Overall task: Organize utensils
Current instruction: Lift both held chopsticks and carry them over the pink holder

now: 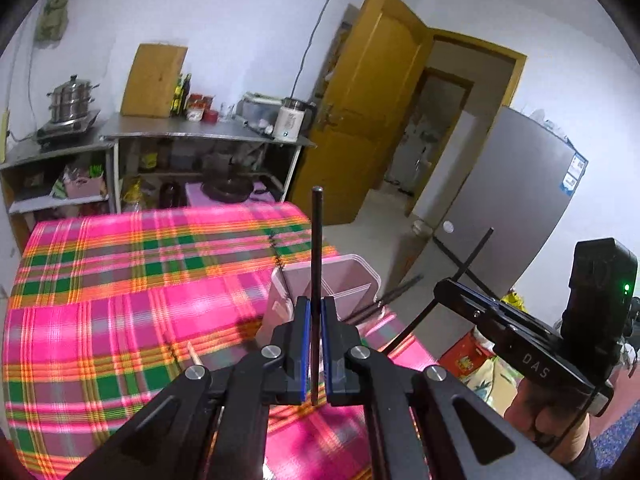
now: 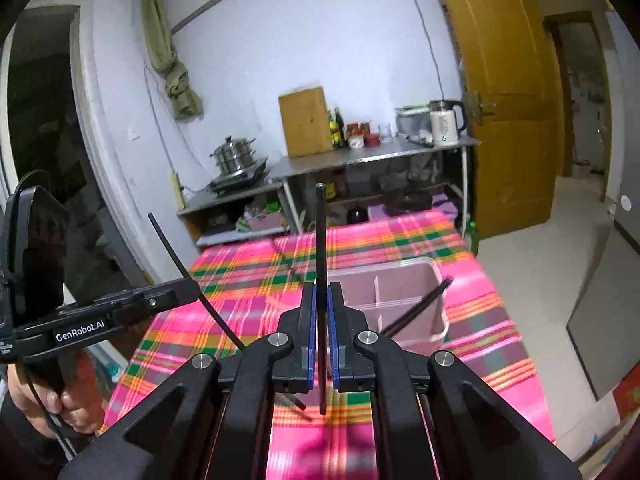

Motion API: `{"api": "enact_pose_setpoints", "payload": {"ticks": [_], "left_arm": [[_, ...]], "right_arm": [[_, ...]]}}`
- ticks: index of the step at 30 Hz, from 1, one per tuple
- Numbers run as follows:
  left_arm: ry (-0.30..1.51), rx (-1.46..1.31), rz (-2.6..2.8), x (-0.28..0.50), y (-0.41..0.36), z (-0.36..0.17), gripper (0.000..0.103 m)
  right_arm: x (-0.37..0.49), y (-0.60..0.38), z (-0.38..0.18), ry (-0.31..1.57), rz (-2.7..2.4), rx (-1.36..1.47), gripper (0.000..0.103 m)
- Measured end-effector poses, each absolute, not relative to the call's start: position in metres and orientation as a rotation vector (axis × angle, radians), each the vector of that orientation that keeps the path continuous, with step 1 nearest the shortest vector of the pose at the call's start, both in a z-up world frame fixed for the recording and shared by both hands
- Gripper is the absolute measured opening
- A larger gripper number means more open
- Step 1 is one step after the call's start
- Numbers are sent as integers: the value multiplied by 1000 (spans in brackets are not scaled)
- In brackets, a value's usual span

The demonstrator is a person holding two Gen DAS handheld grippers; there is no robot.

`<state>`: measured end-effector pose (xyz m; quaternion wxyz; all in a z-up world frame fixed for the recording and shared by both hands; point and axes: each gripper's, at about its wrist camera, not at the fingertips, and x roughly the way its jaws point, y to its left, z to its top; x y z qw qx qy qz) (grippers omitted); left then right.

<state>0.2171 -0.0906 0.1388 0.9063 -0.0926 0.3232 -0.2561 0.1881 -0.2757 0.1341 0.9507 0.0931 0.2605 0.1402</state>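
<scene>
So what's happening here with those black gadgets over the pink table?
A person is tidying chopsticks with a pair of hand-held tongs. The left tongs are shut on one black chopstick, and the right tongs are shut on another. Both are above the plaid table, near a pink divided bin that already has chopsticks leaning in it.

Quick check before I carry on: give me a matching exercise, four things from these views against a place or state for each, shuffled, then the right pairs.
Things:
1. left gripper
2. pink divided container
3. white electric kettle
4. steel steamer pot

Places or states:
A. on the steel counter, by the yellow door
B. on the plaid tablecloth, dark chopsticks leaning out
C. shut on one black chopstick
D. on the cooktop

Pairs: 1-C, 2-B, 3-A, 4-D
</scene>
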Motion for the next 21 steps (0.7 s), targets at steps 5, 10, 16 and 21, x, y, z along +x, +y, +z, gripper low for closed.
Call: {"api": "enact_pose_setpoints", "payload": {"ticks": [5, 10, 16, 21], "left_arm": [[628, -197, -536, 237, -101, 162, 5], [592, -189, -530, 255, -109, 175, 5], [614, -169, -517, 273, -117, 159, 5], [640, -154, -505, 279, -121, 138, 5]], "right_arm": [[202, -288, 157, 473, 258, 195, 5], [214, -295, 171, 430, 241, 205, 5], [234, -291, 161, 440, 224, 195, 5], [244, -288, 140, 479, 222, 193, 5]]}}
